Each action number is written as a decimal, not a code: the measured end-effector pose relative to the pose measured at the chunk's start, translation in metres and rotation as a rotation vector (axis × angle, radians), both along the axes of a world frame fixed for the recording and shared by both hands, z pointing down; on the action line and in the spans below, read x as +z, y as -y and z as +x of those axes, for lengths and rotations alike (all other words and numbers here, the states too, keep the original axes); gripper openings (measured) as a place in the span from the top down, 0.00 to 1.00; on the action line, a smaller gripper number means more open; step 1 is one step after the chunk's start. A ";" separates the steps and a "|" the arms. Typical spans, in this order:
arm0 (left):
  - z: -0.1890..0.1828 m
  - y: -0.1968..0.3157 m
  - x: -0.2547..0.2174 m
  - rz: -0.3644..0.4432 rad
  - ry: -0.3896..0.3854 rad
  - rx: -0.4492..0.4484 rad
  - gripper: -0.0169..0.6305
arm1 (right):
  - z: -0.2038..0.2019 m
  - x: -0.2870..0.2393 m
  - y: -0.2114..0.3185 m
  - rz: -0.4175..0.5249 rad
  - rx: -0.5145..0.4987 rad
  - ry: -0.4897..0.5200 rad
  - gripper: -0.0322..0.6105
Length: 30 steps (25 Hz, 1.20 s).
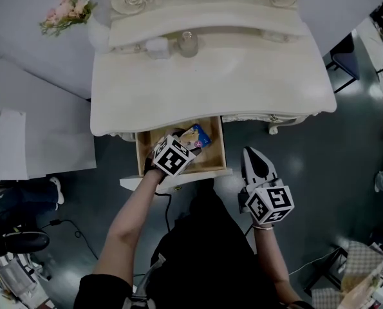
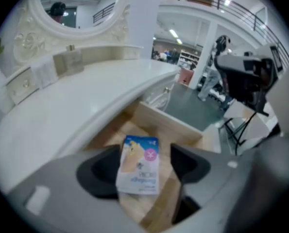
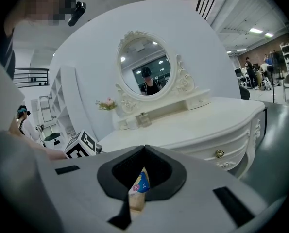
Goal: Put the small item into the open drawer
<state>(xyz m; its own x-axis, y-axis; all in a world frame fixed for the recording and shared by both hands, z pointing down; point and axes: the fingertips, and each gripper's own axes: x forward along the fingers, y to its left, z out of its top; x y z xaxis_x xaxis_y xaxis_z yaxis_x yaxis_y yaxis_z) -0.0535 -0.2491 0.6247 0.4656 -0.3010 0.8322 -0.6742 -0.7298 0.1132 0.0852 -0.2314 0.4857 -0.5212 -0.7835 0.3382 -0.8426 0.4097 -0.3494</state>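
The small item is a blue and white packet [image 1: 196, 136]. It lies in the open wooden drawer [image 1: 215, 150] of the white dressing table [image 1: 210, 76]. My left gripper [image 1: 187, 147] hangs over the drawer. In the left gripper view the packet [image 2: 137, 171] rests on the drawer floor [image 2: 180, 126] between the spread jaws of the left gripper [image 2: 146, 163], with a gap on its right side. My right gripper [image 1: 256, 161] is to the right of the drawer, over the floor, empty, tips together. Past the closed right gripper [image 3: 144, 149], the packet [image 3: 141, 183] shows.
A glass bottle [image 1: 188, 42] and a small box [image 1: 157, 47] stand at the back of the tabletop, under the oval mirror [image 3: 146, 72]. Pink flowers [image 1: 67, 8] lie at the far left. A black cable [image 1: 69, 227] runs over the grey floor. Cartons [image 1: 358, 269] stand at the lower right.
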 end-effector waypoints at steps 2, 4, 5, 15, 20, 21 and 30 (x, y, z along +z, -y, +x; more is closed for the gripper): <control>-0.001 0.002 -0.015 0.045 -0.028 -0.029 0.49 | -0.002 -0.003 -0.001 0.012 -0.004 0.000 0.95; -0.002 0.004 -0.031 0.086 -0.063 -0.059 0.52 | -0.004 -0.007 -0.003 0.023 -0.009 0.000 0.95; -0.003 0.004 -0.038 0.104 -0.080 -0.073 0.53 | -0.005 -0.009 -0.004 0.029 -0.011 -0.001 0.95; -0.017 0.000 -0.114 0.298 -0.203 -0.236 0.68 | -0.019 -0.029 -0.017 0.082 -0.051 0.001 0.95; -0.031 -0.009 -0.141 0.379 -0.239 -0.308 0.73 | -0.026 -0.038 -0.026 0.106 -0.066 0.002 0.95; -0.033 -0.012 -0.147 0.396 -0.245 -0.322 0.75 | -0.027 -0.039 -0.027 0.109 -0.069 0.001 0.95; -0.063 -0.034 -0.183 0.513 -0.307 -0.461 0.87 | -0.036 -0.052 -0.039 0.148 -0.091 -0.006 0.95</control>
<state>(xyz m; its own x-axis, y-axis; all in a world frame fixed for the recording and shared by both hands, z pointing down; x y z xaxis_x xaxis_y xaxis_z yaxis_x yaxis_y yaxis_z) -0.1169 -0.2146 0.4421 0.3868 -0.8364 0.3884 -0.9171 -0.3928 0.0675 0.0487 -0.1924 0.4334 -0.5904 -0.7749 0.2255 -0.8017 0.5308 -0.2748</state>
